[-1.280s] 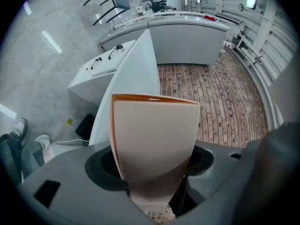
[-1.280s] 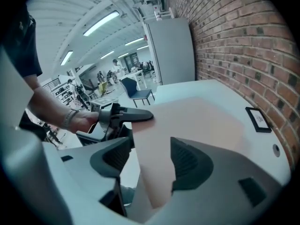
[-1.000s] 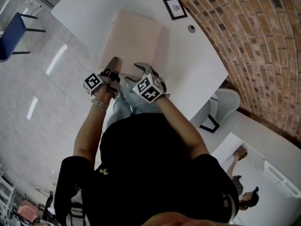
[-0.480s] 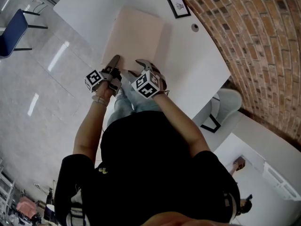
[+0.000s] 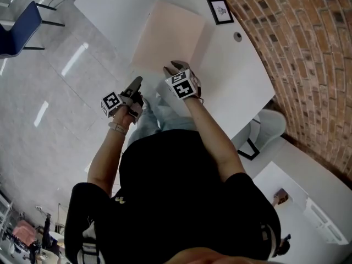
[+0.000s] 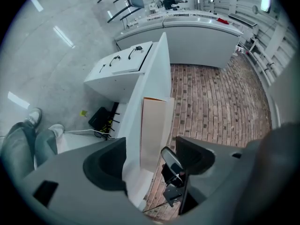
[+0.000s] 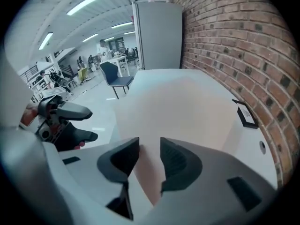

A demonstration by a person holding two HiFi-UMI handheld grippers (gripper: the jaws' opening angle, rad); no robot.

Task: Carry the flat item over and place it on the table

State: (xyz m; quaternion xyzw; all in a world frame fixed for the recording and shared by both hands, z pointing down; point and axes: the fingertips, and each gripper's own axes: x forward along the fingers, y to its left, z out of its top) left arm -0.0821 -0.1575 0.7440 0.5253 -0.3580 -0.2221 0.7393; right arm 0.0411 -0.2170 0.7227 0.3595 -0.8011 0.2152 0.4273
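Pale flat board lying on white table

Light was bright and even, coming from strip lamps on the ceiling in the right gripper view. They left white glare streaks on the glossy floor and nearly washed out the white surface. Shadows were soft and faint. All views bent strongly at the edges, and both gripper views sat in a dark round vignette. The brick wall was sharp.
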